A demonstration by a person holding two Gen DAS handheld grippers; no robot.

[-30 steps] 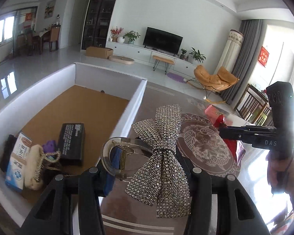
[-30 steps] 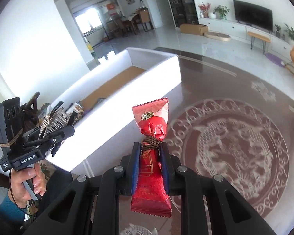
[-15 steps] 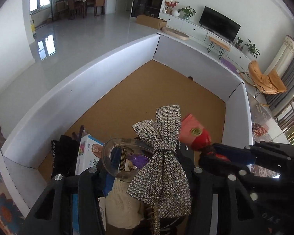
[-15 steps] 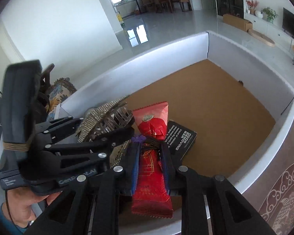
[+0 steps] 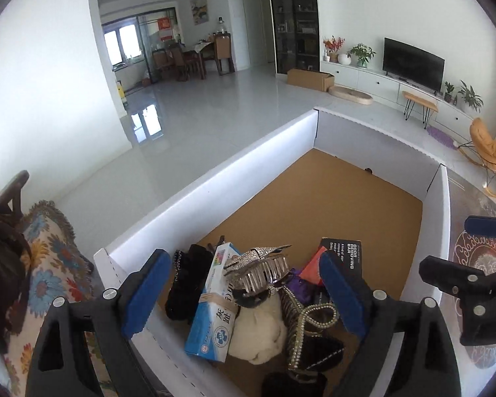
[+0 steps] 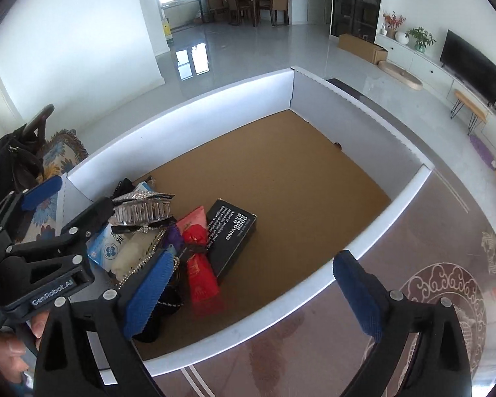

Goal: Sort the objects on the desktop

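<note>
The rhinestone bow hair clip (image 5: pixel 261 264) (image 6: pixel 142 208) lies on a pile in the near corner of the white box (image 5: pixel 215 192) (image 6: pixel 182 115). My left gripper (image 5: pixel 243 258) (image 6: pixel 72 198) hangs just above it. Its jaws are opening wide and the pads touch nothing. The red candy packet (image 6: pixel 198 258) (image 5: pixel 310 268) rests beside a black carton (image 6: pixel 234 231) (image 5: pixel 347 254). My right gripper (image 6: pixel 254 258) (image 5: pixel 459 248) hovers over the box's near wall. Its jaws are opening, with nothing between them.
The pile also holds a blue-and-white carton (image 5: pixel 215 314), a cream plush (image 5: pixel 264 327) and a black scrunchie (image 5: pixel 188 284). Most of the cork floor (image 6: pixel 281 182) is bare. The brown table (image 6: pixel 314 347) carries a round ornament. A floral cushion (image 5: pixel 49 264) lies to the left.
Both grippers swung from the table to over the box. The left one let go of the bow clip and the right one let go of the red packet; both now lie on the pile.
</note>
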